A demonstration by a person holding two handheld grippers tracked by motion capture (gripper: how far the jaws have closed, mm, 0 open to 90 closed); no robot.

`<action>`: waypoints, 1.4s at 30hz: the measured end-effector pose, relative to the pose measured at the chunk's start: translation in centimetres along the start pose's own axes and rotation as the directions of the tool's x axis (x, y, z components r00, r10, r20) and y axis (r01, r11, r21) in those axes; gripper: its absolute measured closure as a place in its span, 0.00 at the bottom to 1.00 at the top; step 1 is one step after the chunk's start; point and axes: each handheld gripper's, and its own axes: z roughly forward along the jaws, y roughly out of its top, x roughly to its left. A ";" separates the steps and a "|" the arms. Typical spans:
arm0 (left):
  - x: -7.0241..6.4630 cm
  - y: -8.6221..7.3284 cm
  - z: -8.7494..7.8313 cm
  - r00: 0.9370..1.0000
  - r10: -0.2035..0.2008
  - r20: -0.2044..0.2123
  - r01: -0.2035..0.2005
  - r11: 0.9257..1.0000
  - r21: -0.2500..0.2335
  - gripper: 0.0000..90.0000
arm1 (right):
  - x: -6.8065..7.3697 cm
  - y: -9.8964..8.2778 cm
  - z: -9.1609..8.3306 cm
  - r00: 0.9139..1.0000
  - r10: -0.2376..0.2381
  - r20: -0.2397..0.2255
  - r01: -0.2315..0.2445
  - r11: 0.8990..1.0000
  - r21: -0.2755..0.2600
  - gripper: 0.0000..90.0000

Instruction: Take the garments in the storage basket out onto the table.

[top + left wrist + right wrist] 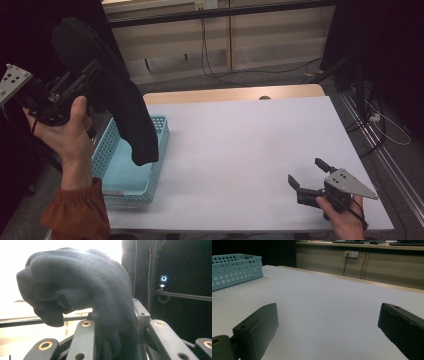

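Observation:
A black garment [122, 100] hangs from my left gripper [92, 70], held high at the far left, its lower end dangling over the light blue perforated basket [161, 131]. In the left gripper view the dark cloth [100, 297] is bunched between the two jaws and drapes over their tops, so the left gripper [113, 322] is shut on it. My right gripper [306, 174] rests low near the table's front right corner, jaws wide apart. The right gripper view shows that gripper [328, 322] with only bare white tabletop between its jaws.
The basket [235, 268] stands at the table's left edge. The white table [250, 150] has a wooden strip along its far edge. Cables and cabinets lie on the floor beyond it, and a dark stand is at the right.

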 end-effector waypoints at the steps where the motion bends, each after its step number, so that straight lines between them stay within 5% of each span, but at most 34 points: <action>1: -0.1 0.0 0.1 1.000 -0.005 0.007 0.005 1.000 -0.002 0.78 | 0.0 0.0 0.0 1.000 0.000 0.000 0.000 1.000 0.000 0.02; 14: -2.2 -0.7 2.1 0.998 -0.007 0.069 0.005 1.000 0.023 0.78 | 0.0 0.0 0.0 1.000 -0.001 -0.003 0.001 1.000 0.000 0.02; 23: -3.8 -0.9 3.1 0.996 -0.016 0.088 0.017 1.000 -0.011 0.78 | 0.0 0.0 0.0 1.000 -0.004 -0.006 0.004 1.000 -0.001 0.02; 34: -5.8 -2.0 4.3 0.988 0.007 0.151 -0.004 1.000 -0.021 0.78 | 0.0 0.0 0.0 1.000 -0.006 -0.008 0.006 1.000 0.001 0.02; 42: -6.9 -3.1 5.4 0.983 -0.025 0.183 0.023 1.000 0.013 0.78 | 0.0 0.0 0.0 1.000 -0.007 -0.011 0.007 1.000 0.000 0.02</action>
